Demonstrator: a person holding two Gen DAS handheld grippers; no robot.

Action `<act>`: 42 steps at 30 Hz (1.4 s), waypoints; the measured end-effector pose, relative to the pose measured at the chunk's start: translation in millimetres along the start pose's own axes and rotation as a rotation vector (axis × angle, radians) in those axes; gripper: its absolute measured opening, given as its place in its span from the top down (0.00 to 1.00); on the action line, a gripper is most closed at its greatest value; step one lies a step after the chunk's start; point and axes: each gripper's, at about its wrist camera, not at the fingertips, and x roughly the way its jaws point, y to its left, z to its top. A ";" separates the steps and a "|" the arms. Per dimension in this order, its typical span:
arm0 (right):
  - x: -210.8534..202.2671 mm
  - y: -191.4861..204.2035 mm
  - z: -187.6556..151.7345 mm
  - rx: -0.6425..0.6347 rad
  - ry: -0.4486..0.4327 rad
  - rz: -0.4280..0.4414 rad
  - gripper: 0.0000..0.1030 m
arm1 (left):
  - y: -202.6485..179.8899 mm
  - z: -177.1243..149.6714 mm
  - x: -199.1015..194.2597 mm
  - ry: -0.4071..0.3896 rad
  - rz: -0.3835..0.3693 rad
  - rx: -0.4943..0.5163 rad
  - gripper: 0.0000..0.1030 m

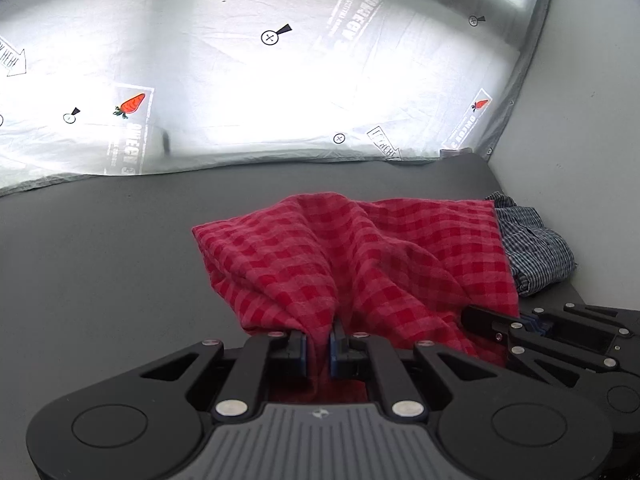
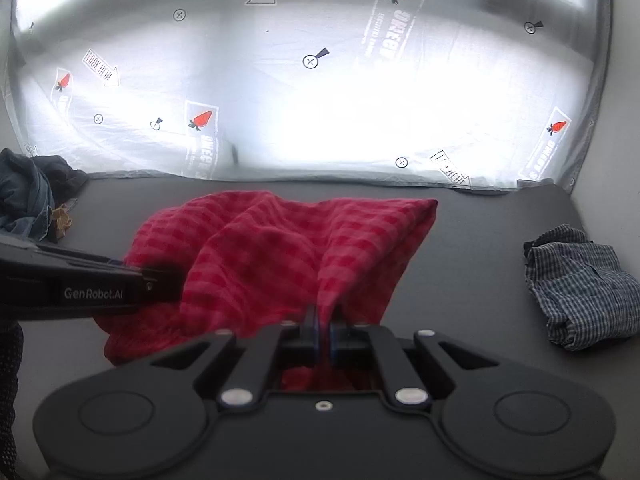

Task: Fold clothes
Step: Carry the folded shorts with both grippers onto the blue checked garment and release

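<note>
A red checked cloth (image 1: 360, 248) lies bunched on the dark grey table (image 1: 100, 264); it also shows in the right wrist view (image 2: 272, 256). My left gripper (image 1: 319, 342) is shut on the cloth's near edge, with fabric pinched between the blue pads. My right gripper (image 2: 323, 330) is shut on another part of the near edge. Both lift the edge so the cloth rises in folds. The right gripper shows at the right of the left wrist view (image 1: 520, 326); the left gripper shows at the left of the right wrist view (image 2: 152, 280).
A folded blue-and-white checked garment (image 2: 580, 292) lies at the table's right end by the wall, also in the left wrist view (image 1: 536, 252). A dark heap of clothes (image 2: 32, 196) sits at the far left. A printed silver sheet (image 2: 320, 100) hangs behind the table.
</note>
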 end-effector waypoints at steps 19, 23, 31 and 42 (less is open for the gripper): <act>10.0 -252.1 39.7 0.072 -0.144 0.018 0.95 | -235.0 82.4 95.4 -0.079 0.023 0.062 0.90; 16.5 -327.9 53.6 0.060 -0.170 -0.008 0.95 | -305.1 112.3 128.3 -0.100 0.007 0.078 0.90; 53.1 -458.2 72.8 0.073 -0.147 -0.049 0.95 | -403.2 149.7 203.8 -0.066 -0.009 0.155 0.90; 175.5 -534.5 36.0 -0.097 0.122 -0.262 0.91 | -390.6 111.8 317.4 0.280 0.041 0.130 0.74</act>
